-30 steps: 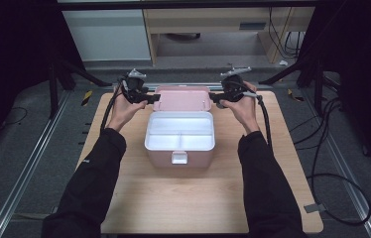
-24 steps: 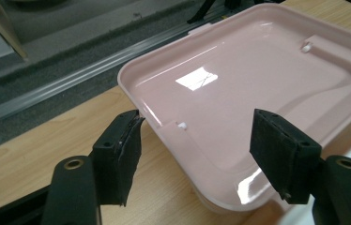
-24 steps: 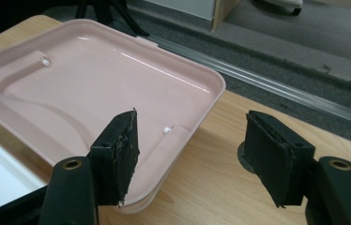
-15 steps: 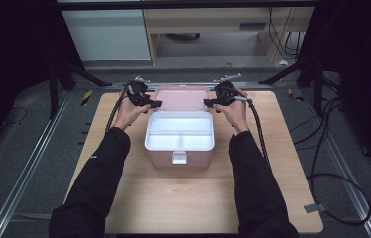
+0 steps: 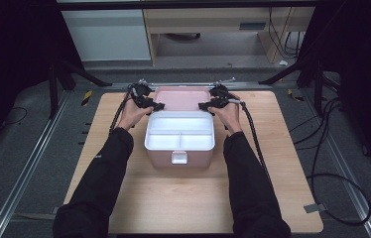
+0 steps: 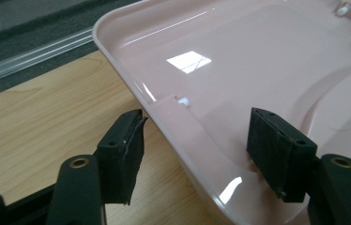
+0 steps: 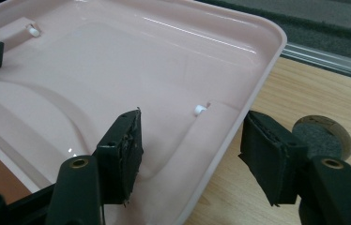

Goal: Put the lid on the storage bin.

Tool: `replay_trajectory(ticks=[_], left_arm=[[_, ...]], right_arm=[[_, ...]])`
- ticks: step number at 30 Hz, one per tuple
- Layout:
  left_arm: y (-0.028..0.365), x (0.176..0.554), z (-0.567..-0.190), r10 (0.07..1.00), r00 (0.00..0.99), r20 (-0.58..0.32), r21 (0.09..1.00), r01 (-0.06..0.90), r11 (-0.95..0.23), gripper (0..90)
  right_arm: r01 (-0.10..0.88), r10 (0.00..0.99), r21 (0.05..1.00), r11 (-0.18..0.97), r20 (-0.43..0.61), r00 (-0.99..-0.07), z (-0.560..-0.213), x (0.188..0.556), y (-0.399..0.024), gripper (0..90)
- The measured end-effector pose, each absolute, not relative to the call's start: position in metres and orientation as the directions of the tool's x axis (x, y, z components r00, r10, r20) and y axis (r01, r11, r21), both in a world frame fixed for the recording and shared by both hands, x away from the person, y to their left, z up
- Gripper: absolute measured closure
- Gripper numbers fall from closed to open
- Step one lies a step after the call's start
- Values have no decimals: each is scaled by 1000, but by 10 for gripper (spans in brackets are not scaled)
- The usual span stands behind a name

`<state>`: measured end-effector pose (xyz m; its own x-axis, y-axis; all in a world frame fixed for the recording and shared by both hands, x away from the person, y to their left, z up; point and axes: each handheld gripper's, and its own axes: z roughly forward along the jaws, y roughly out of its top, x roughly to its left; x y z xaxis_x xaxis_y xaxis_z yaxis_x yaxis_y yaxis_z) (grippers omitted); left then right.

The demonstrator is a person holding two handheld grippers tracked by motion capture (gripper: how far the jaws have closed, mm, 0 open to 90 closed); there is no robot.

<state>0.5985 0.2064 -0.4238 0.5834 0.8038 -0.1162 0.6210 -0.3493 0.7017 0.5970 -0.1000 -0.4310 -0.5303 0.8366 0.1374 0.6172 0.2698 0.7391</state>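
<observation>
The pink lid [image 5: 182, 97] lies open and flat on the surface [image 5: 273, 163], hinged back behind the box [image 5: 179, 140], inner side up. The box sits near the middle of the surface, its white tray divided into compartments, a white latch on its front wall. I have the left tongs [image 5: 154, 105] at the lid's left edge: in the left gripper view the lid [image 6: 258, 70] rim runs between the two black pads [image 6: 122, 154], one pad outside over the wood, the other over the lid's inner face, neither pressing, so they are released. Their gap has just been narrowing, with the rim between them. The right tongs [image 5: 204, 105] mirror this at the lid's right edge; in the right gripper view the lid [image 7: 131, 61] rim passes between the pads [image 7: 267, 159], a gap showing on both sides, released too. A small white peg [image 7: 200, 109] stands inside that rim.
</observation>
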Motion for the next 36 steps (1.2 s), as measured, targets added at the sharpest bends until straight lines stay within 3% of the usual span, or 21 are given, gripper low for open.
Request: replay_trajectory(ticks=[18, 36], left_arm=[[211, 589, -401, 813, 571, -116, 758, 580, -300, 433], [211, 546, -349, 797, 604, 14, 802, 469, -370, 452]], right_arm=[[595, 849, 778, 201, 164, -502, -412, 592, -102, 438], [472, 837, 854, 220, 84, -541, -359, 556, -104, 461]])
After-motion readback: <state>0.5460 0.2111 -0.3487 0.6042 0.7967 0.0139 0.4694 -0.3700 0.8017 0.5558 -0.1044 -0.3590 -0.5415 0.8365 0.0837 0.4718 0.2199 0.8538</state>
